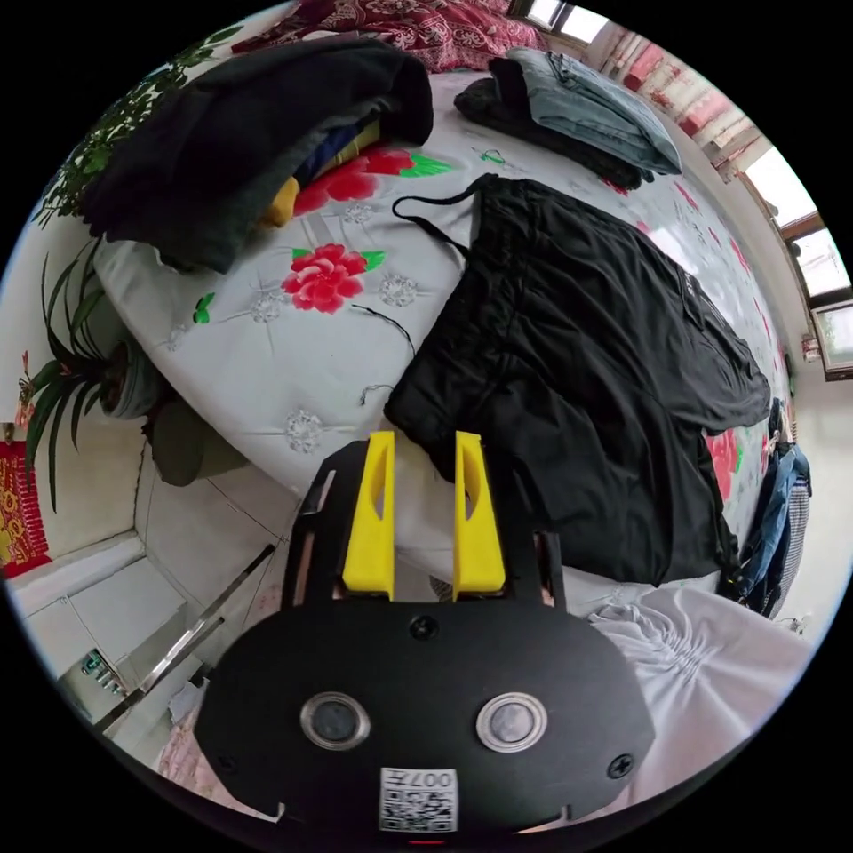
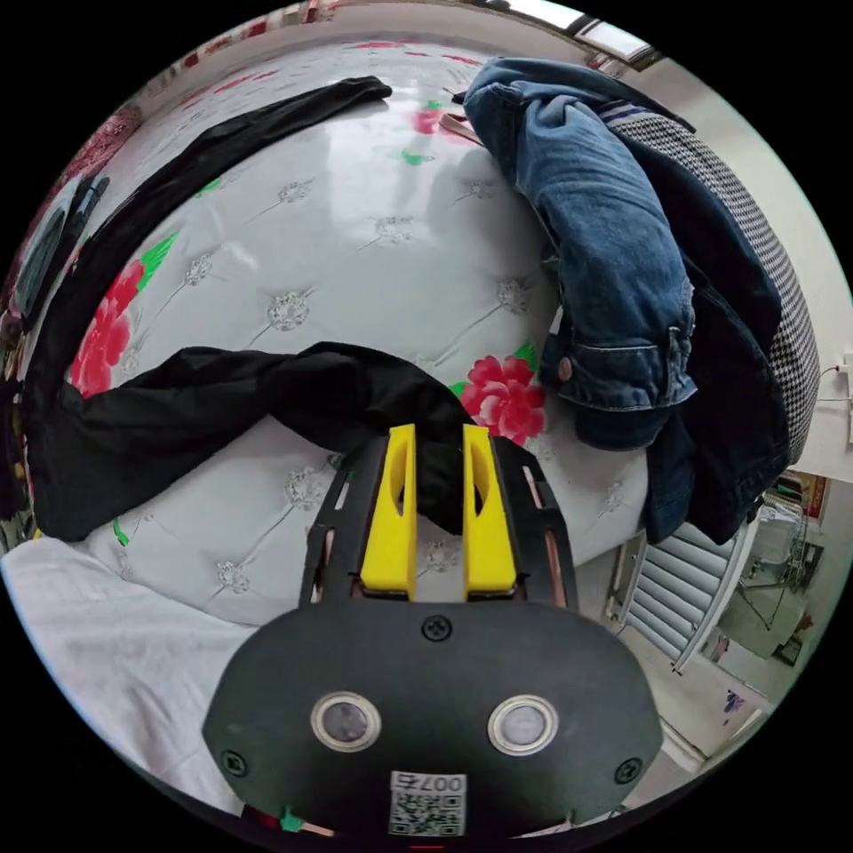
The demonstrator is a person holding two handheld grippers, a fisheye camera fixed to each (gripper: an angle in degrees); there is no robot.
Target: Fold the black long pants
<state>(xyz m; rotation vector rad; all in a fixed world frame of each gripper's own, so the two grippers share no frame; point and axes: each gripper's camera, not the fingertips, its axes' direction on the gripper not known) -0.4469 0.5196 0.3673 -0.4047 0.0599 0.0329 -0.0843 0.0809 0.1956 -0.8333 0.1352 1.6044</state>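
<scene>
Looking through the left gripper view, I see my left gripper with its yellow jaws parted and nothing between them, poised at the near corner of the pants, which lie spread on the flowered bed. A dark clothes pile sits beyond. In the right gripper view, my right gripper has a fold of the pants between its jaws; whether they press it I cannot tell. Jeans lie just beside.
</scene>
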